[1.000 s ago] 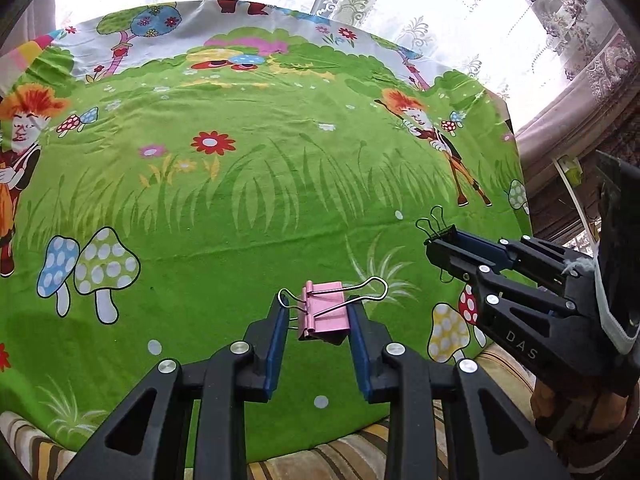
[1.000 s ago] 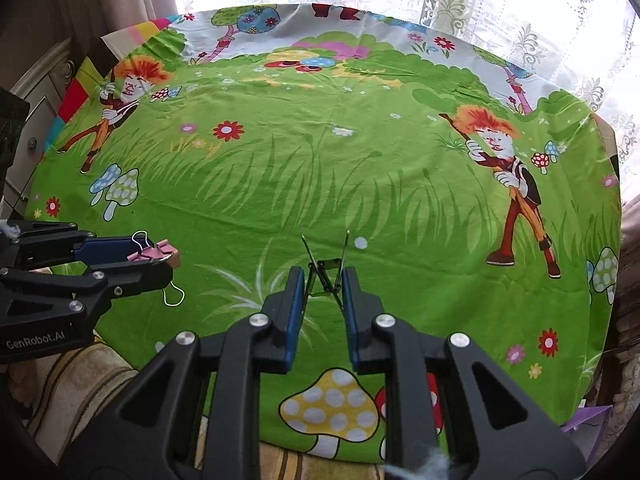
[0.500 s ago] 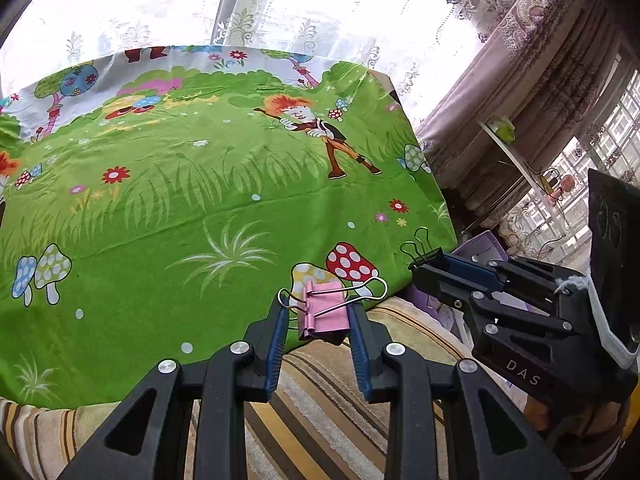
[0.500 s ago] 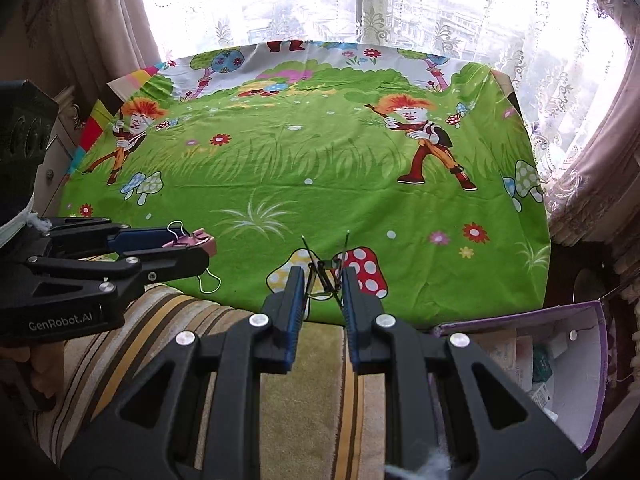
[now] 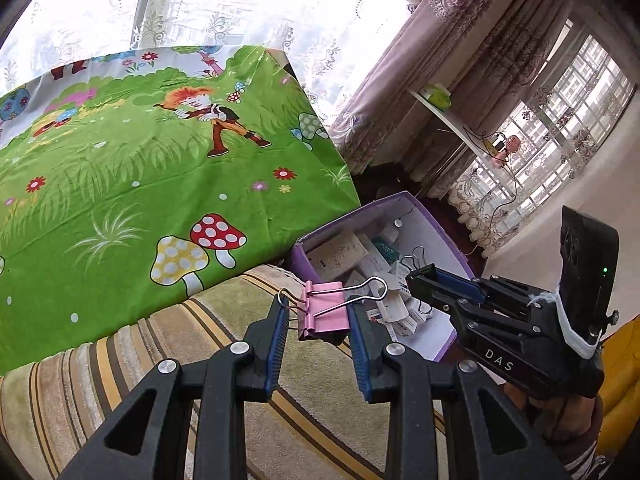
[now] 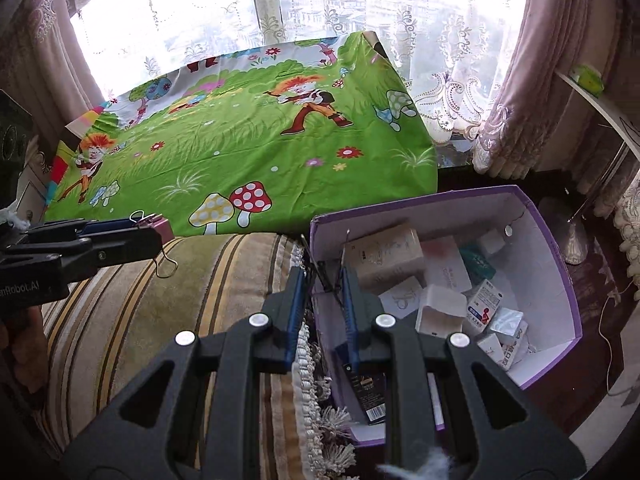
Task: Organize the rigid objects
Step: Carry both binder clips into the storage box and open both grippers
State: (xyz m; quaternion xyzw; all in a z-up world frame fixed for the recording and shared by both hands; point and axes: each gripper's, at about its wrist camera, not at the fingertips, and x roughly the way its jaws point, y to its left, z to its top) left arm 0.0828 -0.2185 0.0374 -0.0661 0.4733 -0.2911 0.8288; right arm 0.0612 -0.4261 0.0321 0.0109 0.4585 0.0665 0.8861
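Both tongs have swung away from the middle of the green cartoon cloth toward its right-hand end, so that the purple box, which showed only at the frame edge half a second ago, now fills the right of both views. On the far left lies the cloth-covered tabletop (image 5: 120,168), its printed mushrooms near the front edge, and below it a striped rug or throw (image 5: 120,368) in beige, olive and brown. Over that striped surface the left tongs (image 5: 316,320) are clamped on a pink binder clip (image 5: 324,310), their blue pads pressing its flat sides, its wire handles sticking out to either side; in the right wrist view the same clip (image 6: 154,224) shows at the left edge, held above the stripes. Further right, the right tongs (image 6: 322,284) are closed on a black binder clip (image 6: 326,270), whose thin wire handles rise above the pads. That clip hangs just over the near left corner of the purple box (image 6: 560,256), which stands open on the floor beside the fringed edge of the striped rug. Inside it lie small cartons (image 6: 440,280) in white, tan and teal, heaped loosely. Beyond are lace curtains (image 6: 440,40) and a bright window.
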